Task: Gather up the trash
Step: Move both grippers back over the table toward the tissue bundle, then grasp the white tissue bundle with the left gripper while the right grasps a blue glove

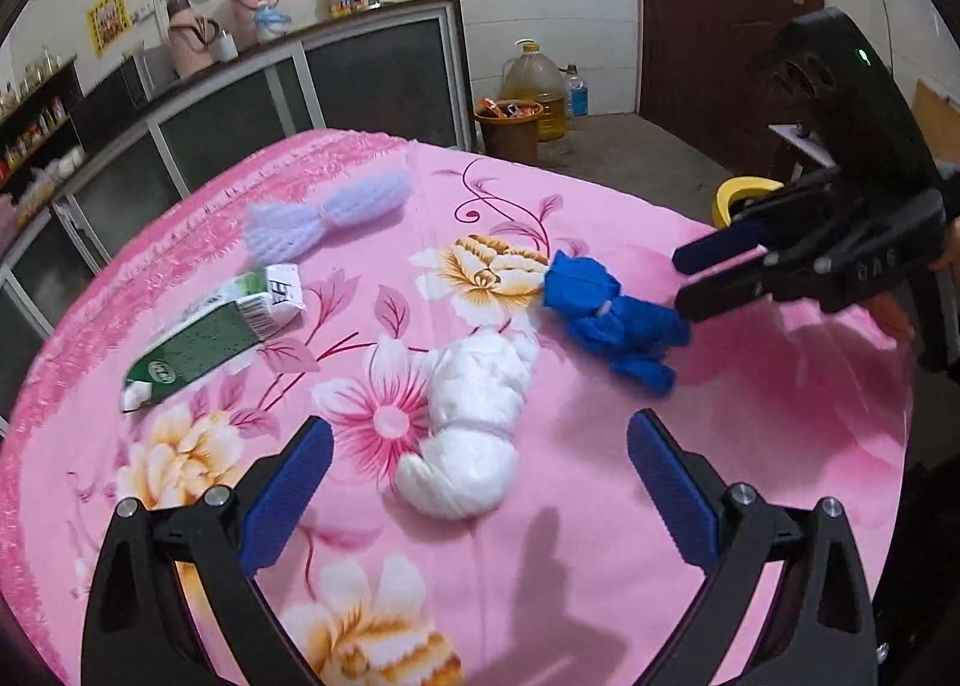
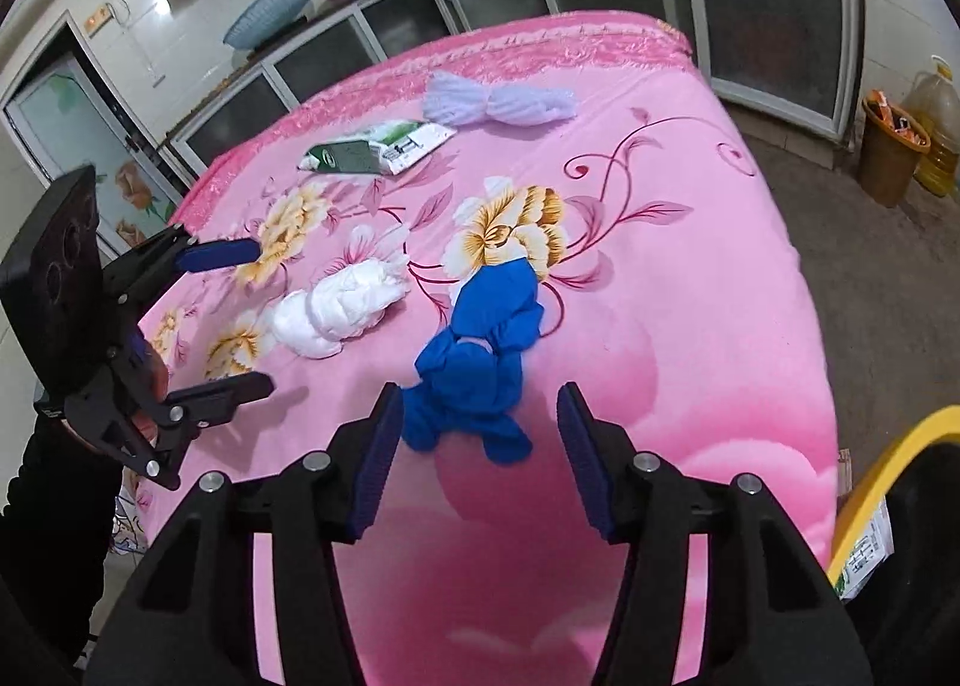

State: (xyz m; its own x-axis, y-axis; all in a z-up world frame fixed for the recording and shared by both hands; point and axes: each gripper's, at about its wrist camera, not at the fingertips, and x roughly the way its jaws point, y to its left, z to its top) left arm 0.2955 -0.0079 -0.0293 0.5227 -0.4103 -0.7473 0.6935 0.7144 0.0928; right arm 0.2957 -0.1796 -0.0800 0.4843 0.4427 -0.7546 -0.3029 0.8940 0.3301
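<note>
A pink floral tablecloth [image 1: 600, 536] carries four bits of trash. A knotted blue bundle [image 2: 480, 362] lies near the right edge, its near end between the fingers of my right gripper [image 2: 480, 395]. That gripper is open: the left pad brushes the bundle and the right pad stands clear. A knotted white bundle [image 1: 474, 434] lies just beyond the wide-open left gripper [image 1: 480, 434], untouched. Farther back lie a green and white carton [image 1: 210, 332] and a pale lilac foam net [image 1: 327, 218]. The left wrist view also shows the right gripper [image 1: 679, 282] at the blue bundle [image 1: 606, 314].
A yellow-rimmed bin [image 2: 888, 476] stands beside the table's right edge, a package inside it. On the floor beyond are a brown bucket of wrappers [image 1: 510, 131] and an oil jug [image 1: 540, 86]. Glass-fronted cabinets [image 1: 240, 116] run along the table's far side.
</note>
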